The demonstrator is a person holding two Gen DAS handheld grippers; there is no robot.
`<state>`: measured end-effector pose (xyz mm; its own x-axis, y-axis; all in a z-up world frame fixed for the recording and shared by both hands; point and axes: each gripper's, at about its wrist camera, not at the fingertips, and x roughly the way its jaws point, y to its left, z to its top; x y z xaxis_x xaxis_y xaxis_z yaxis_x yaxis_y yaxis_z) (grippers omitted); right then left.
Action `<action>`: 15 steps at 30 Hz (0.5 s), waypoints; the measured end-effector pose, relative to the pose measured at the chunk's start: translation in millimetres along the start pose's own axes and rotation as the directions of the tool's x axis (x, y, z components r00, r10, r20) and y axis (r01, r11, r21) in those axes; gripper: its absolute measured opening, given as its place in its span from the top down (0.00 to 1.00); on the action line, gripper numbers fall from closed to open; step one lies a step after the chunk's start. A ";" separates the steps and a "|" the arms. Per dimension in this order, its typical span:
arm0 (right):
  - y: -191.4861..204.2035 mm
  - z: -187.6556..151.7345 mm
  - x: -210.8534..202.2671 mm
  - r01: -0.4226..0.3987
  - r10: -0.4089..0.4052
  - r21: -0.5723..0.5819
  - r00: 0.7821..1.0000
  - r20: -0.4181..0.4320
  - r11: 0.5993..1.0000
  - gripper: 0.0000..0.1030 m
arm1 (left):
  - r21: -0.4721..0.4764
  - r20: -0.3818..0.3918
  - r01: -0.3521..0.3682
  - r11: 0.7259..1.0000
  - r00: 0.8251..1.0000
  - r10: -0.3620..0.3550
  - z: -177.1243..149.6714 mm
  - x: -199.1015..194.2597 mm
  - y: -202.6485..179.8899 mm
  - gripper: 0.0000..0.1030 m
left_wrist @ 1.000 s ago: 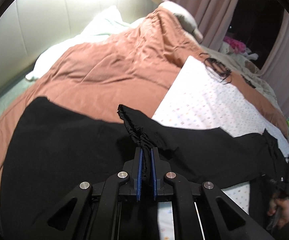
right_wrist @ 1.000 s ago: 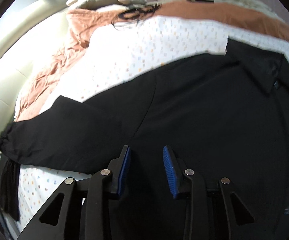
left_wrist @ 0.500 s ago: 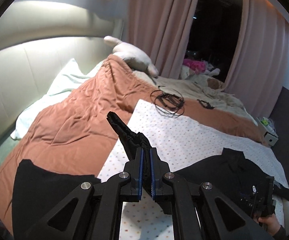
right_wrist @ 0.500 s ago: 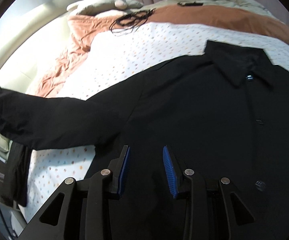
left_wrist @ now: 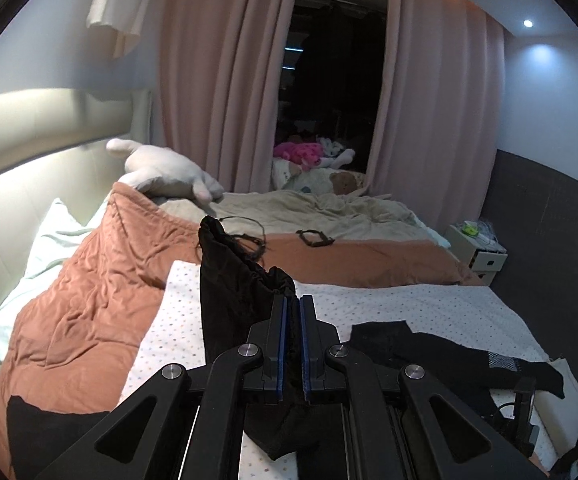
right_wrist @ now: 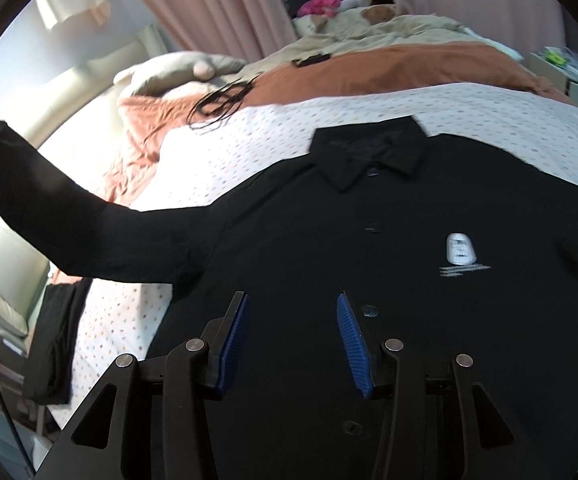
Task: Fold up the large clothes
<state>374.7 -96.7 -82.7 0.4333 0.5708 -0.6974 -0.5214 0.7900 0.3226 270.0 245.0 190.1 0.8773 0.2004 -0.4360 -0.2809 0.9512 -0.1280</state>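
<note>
Left wrist | left tongs (left_wrist: 292,312) clamp shirt sleeve (left_wrist: 233,280), cuff bunched | right tongs (right_wrist: 291,322) opening, empty

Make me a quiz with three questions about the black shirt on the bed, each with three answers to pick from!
1. Where is the coil of black cord?
A. On the shirt's collar
B. On the bed past the shirt
C. On the floor

2. What colour are the gripper pads?
A. Red
B. Green
C. Blue

3. What is the left gripper doing?
A. Pinching the sleeve
B. Open and empty
C. Holding a pillow

Answers: 1 B, it lies where the dotted sheet meets the orange quilt. 2 C, blue ribs line the fingers. 3 A, black cloth is clamped between its shut jaws.
</note>
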 end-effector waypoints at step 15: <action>-123.9 -31.1 -83.8 0.086 -0.104 0.183 0.990 0.093 0.979 0.55 | 0.131 -0.072 0.192 0.973 0.980 -0.184 21.4 75.8 -164.3 0.95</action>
<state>380.1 -249.3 -84.2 0.5520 0.5037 -0.6645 -0.3388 0.8636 0.3733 391.0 109.0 197.2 0.8835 0.0045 -0.4684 -0.0536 0.9944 -0.0914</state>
